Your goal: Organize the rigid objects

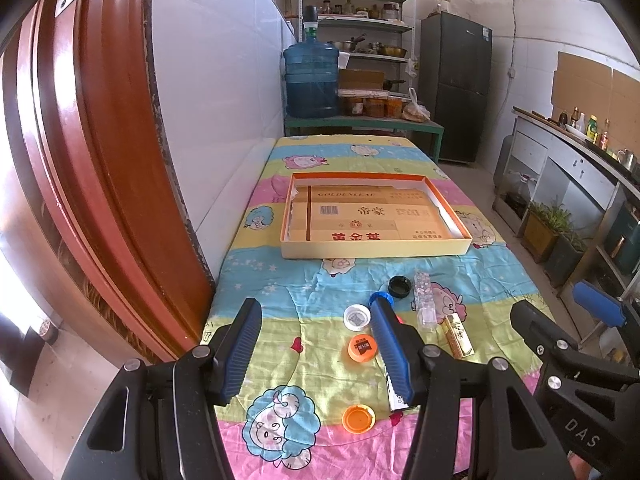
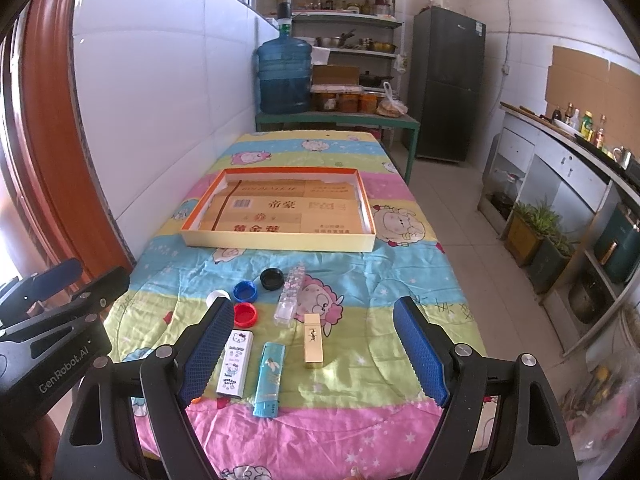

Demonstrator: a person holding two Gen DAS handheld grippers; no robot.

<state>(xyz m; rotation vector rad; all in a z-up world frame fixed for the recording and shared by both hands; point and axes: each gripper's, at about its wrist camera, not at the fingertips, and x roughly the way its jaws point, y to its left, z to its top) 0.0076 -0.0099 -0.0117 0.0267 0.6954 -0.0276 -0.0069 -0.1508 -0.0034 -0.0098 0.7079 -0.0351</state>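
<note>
Rigid objects all loose on the tabletop (image 2: pixel 360 400), none yet in the tray (image 2: pixel 280 240). Left tool (image 1: pixel 316 348): blue pads wide apart, nothing between them, hovering tilted down over the near cluster. Right tool (image 2: pixel 316 344): pads likewise wide apart, empty, same downward tilt. Just ahead of the right tool, near edge: white Hello Kitty lighter (image 2: pixel 236 364), teal lighter (image 2: pixel 268 380) beside it, gold lipstick tube (image 2: pixel 313 340) to its right, all lying lengthwise. Further out: clear patterned tube (image 2: pixel 291 296), red cap (image 2: pixel 245 314), blue cap (image 2: pixel 245 290), black cap (image 2: pixel 272 279), white cap (image 2: pixel 218 296) partly hidden behind the pad. Left view adds two orange caps, one (image 1: pixel 363 348) between the pads, one (image 1: pixel 359 419) nearer. Beyond everything, well apart from the cluster: the shallow cardboard tray, orange rim, printed card liner, nothing in it. Judgement: step in hand is the first pick. Do it well by taking a long item across its narrow width — lipstick tube or a lighter suits the right tool — lowering until the pads straddle it before closing. Cloth is wrinkled and soft; pads may snag fabric, so close just above it. Caps are low and round, likely to slip; pinch across the rim. Keep the two tools clear of each other.
</note>
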